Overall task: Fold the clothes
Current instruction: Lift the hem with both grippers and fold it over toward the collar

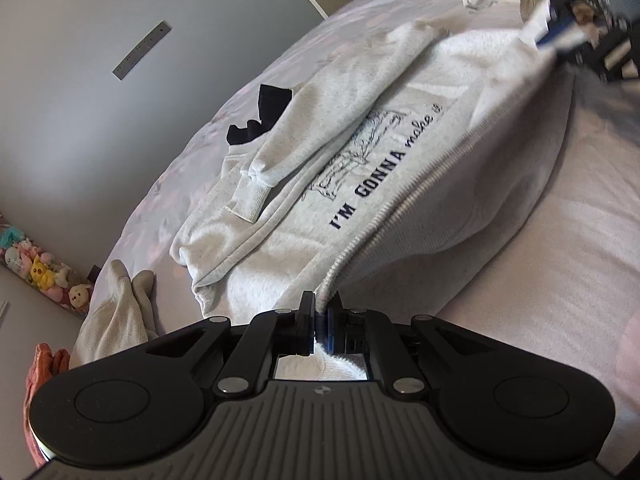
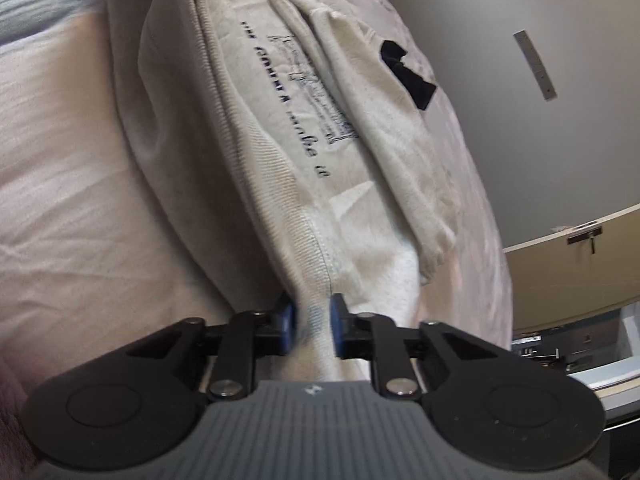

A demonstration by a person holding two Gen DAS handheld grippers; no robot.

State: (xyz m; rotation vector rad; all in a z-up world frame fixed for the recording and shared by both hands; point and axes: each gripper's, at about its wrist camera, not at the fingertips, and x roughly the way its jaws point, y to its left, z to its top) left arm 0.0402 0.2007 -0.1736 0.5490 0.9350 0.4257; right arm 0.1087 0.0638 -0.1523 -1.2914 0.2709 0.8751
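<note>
Left gripper (image 1: 320, 320): jaws squeezed tight on the ribbed edge of the sweatshirt (image 1: 360, 152).
Right gripper (image 2: 312, 328): jaws pinched on another bit of the same sweatshirt, cloth bunched between them.
Sweatshirt: pale grey, with dark letters and a drawing, stretched between both grippers and lying across the bed (image 1: 540, 240).
Sleeve (image 1: 264, 160): folded over the front, cuff pointing down.
Black cloth (image 1: 260, 116): on the bed, just past the sleeve.
Beige cloth (image 1: 116, 312): near the bed's edge.

Bed (image 1: 540, 240) — sweatshirt (image 1: 280, 240), black cloth (image 1: 264, 116).
</note>
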